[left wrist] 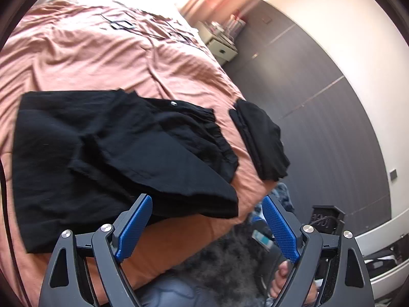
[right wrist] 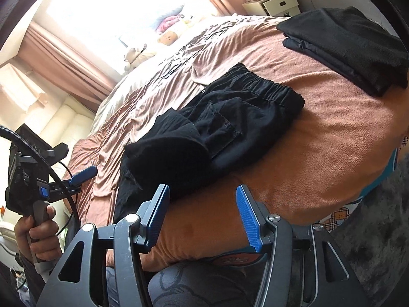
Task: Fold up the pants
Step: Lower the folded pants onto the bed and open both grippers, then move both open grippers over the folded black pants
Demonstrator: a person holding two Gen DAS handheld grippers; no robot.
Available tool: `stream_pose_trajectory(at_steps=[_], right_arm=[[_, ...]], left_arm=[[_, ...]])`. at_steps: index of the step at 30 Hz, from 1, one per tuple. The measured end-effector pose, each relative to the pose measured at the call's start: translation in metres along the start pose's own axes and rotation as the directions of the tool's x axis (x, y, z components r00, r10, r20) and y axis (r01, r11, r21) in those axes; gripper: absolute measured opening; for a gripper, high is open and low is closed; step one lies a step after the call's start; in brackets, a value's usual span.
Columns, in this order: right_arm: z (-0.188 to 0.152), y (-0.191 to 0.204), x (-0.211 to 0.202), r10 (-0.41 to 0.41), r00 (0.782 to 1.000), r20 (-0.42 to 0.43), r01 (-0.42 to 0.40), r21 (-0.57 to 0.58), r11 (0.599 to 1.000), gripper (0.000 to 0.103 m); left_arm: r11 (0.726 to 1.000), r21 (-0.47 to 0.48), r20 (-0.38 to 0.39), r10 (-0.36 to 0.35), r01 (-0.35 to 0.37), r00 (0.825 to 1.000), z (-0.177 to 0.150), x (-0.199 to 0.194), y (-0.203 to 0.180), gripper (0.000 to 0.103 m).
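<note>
A wrinkled pink bedspread [left wrist: 89, 51] carries folded black fabric pants [left wrist: 102, 153] near its front edge; both the left gripper [left wrist: 207, 227] and the right gripper [right wrist: 204, 215] hang apart, empty, above dark grey floor [left wrist: 319, 102].

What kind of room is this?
Most likely a bedroom. A big bed with a pink cover fills the view, curtains hang by a bright window, and a small nightstand stands beyond the bed.

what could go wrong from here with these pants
1. The black pants lie near the bed's edge, with one corner reaching the rim; a careless tug could slide them off.
2. Their layers look bunched and uneven, so another fold may trap wrinkles.
3. Both the left gripper and right gripper are open and empty, and a grab might catch only the top layer.
</note>
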State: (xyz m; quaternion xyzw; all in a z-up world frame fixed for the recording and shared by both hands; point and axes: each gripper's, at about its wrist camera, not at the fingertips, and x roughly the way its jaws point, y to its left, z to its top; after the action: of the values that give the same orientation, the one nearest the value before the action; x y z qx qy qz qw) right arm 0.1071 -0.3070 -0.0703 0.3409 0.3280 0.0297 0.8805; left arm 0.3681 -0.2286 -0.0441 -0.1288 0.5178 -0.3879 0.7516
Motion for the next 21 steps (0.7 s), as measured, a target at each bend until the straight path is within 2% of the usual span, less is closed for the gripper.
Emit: stream_pose_trajectory(at_steps=[6,11,16,21], right_arm=[[0.002,0.024,0.001,-0.006,1.0,-0.006,0.006,-0.089,0.996,0.053],[0.009,0.046,0.018,-0.023,0.999,-0.045,0.015,-0.179,0.984,0.053],[0.019,0.073,0.044,-0.046,0.995,-0.088,0.021,-0.263,0.964,0.053],[0.022,0.105,0.08,-0.111,0.985,-0.129,0.054,-0.378,0.924,0.052]], left_arm=[[0.995,-0.034,0.079,0.096,-0.094,0.992,-0.008,-0.045,0.034,0.089],[0.987,-0.068,0.127,0.153,-0.146,0.98,-0.016,-0.071,0.066,0.089],[0.974,-0.113,0.143,0.21,-0.195,0.967,-0.031,-0.083,0.101,0.089],[0.96,-0.178,0.152,0.244,-0.216,0.958,-0.049,-0.087,0.143,0.089]])
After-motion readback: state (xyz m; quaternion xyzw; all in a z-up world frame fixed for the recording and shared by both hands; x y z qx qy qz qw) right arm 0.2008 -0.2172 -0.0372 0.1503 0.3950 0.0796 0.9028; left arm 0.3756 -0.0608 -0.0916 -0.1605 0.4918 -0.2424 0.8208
